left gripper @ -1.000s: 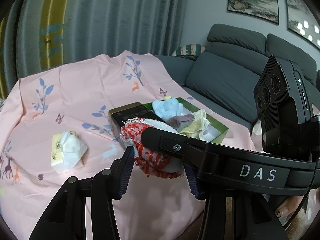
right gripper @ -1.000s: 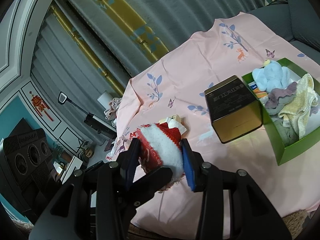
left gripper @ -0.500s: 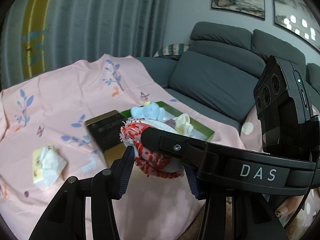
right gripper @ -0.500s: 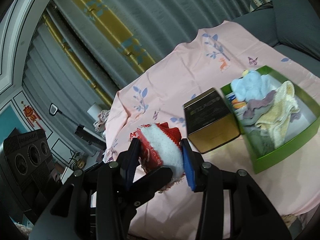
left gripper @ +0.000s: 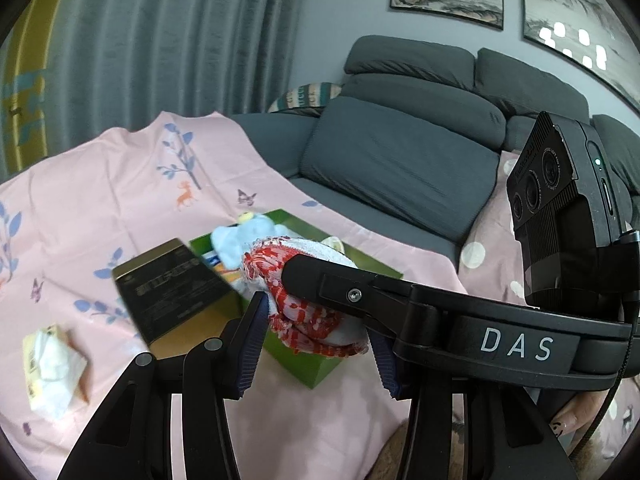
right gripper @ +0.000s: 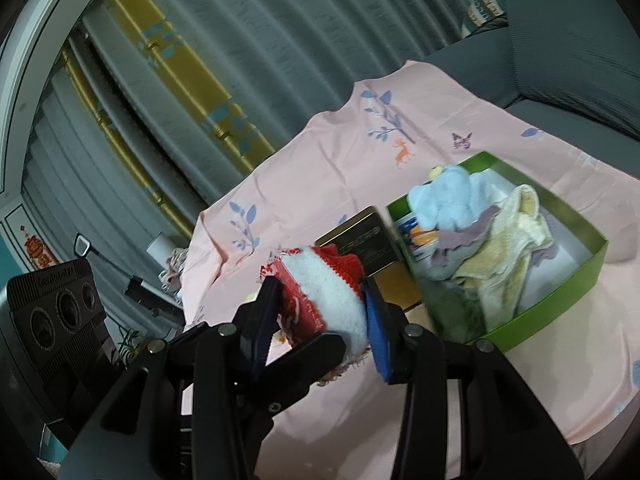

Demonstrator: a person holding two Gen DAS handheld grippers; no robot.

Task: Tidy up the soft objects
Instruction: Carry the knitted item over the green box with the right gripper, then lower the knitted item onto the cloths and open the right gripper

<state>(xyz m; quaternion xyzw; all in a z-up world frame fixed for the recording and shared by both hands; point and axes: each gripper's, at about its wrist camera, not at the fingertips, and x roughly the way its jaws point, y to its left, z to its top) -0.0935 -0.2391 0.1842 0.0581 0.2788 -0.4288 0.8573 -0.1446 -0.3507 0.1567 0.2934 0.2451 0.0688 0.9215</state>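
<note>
A folded red-and-white cloth (left gripper: 308,320) is held up over the pink sheet by both grippers at once. My left gripper (left gripper: 320,336) is shut on it from both sides. My right gripper (right gripper: 320,312) is shut on the same cloth (right gripper: 320,292), and one of its black fingers crosses the cloth's top in the left wrist view. Just behind the cloth stands a green box (right gripper: 560,292) holding a light blue plush toy (right gripper: 448,196), a yellow towel (right gripper: 508,248) and grey cloths. The box's near corner (left gripper: 304,368) shows under the cloth.
A dark gold-sided tin (left gripper: 172,288) stands against the box's left side. A tissue pack (left gripper: 52,364) lies at the left on the pink sheet (left gripper: 120,200). A grey sofa (left gripper: 400,160) runs behind. A person's fingertips (left gripper: 568,420) show at the lower right.
Both grippers have carried the cloth sideways toward the green box, which now sits closer and right behind the cloth. The tin and tissue pack slid left in view. The grips are unchanged.
</note>
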